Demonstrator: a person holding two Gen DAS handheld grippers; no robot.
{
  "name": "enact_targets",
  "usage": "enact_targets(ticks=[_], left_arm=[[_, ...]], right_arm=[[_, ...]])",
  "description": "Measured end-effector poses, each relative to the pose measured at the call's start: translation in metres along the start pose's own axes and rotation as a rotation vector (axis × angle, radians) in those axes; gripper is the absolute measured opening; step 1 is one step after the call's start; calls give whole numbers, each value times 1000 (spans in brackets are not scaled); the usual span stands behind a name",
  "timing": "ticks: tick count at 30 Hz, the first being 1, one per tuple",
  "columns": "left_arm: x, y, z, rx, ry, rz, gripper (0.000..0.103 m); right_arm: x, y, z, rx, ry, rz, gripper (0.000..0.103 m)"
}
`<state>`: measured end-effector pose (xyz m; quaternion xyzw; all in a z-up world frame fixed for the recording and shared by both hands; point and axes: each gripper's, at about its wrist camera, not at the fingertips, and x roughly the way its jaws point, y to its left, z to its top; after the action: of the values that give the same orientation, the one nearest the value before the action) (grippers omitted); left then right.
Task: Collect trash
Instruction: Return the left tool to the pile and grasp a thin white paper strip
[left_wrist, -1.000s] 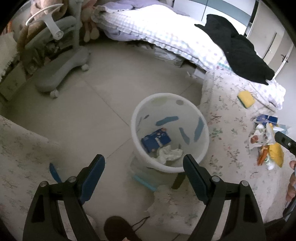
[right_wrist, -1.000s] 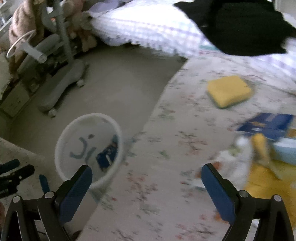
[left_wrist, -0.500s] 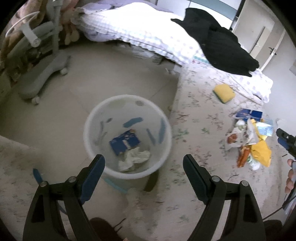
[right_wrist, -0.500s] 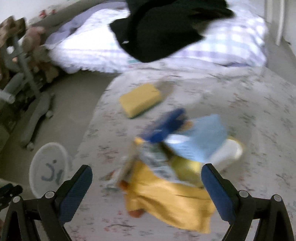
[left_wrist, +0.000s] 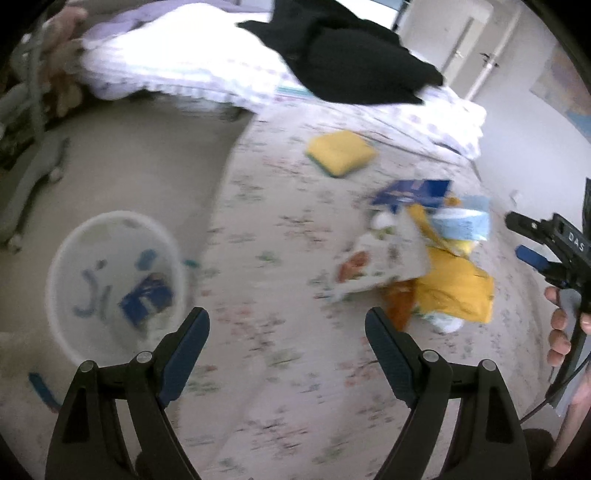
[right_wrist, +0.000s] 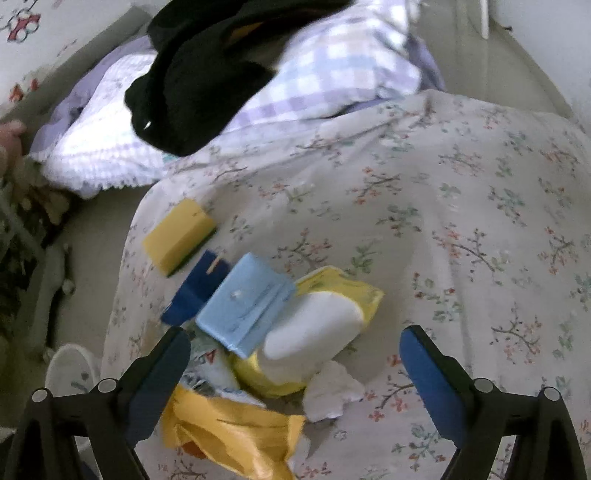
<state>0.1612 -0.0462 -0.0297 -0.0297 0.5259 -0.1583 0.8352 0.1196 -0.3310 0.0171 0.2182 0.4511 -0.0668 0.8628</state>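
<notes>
A pile of trash lies on the floral bedspread: a yellow bag (right_wrist: 229, 432), a light blue packet (right_wrist: 243, 306), a white and yellow pack (right_wrist: 314, 339), a dark blue carton (right_wrist: 195, 288), a crumpled tissue (right_wrist: 332, 391). My right gripper (right_wrist: 295, 350) is open and empty, right above the pile. My left gripper (left_wrist: 288, 336) is open and empty over the bedspread, left of the pile (left_wrist: 424, 266). The white trash bin (left_wrist: 110, 280) stands on the floor at the left and holds a blue carton (left_wrist: 147, 299). The right gripper also shows in the left wrist view (left_wrist: 546, 243).
A yellow sponge (right_wrist: 177, 236) lies on the bedspread beyond the pile. A black garment (right_wrist: 207, 74) lies on a checked quilt (right_wrist: 332, 74) at the back. A grey chair base (left_wrist: 29, 177) stands on the floor at far left. The bed edge (left_wrist: 221, 192) runs beside the bin.
Both grippers have swung right, away from the bin and toward the trash pile. The right gripper has come close over the pile. Both stay open.
</notes>
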Motion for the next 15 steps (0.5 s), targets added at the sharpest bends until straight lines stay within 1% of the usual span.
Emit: enact_targets(ticks=[5,7,10,12,13,15], left_arm=[[17,-40,7,51,-18,-63,87],[22,-51,9,64,-31,-88,85],[34,-65,13,86,-40,-114,78],[42,-70,15,97,-42,-111,66],[46,-71,16,98,-43,-106,63],[51,-69,17,92,-46,-97,49]], right_arm=[[0,-12,2,24,4,2,96],[0,-17,2,30,9,5,96],[1,-22,2,38,12,13,96],[1,-23,2,47,16,24,96],[1,-24,2,52,17,29,96],[1,-24,3,56,19,34,95]])
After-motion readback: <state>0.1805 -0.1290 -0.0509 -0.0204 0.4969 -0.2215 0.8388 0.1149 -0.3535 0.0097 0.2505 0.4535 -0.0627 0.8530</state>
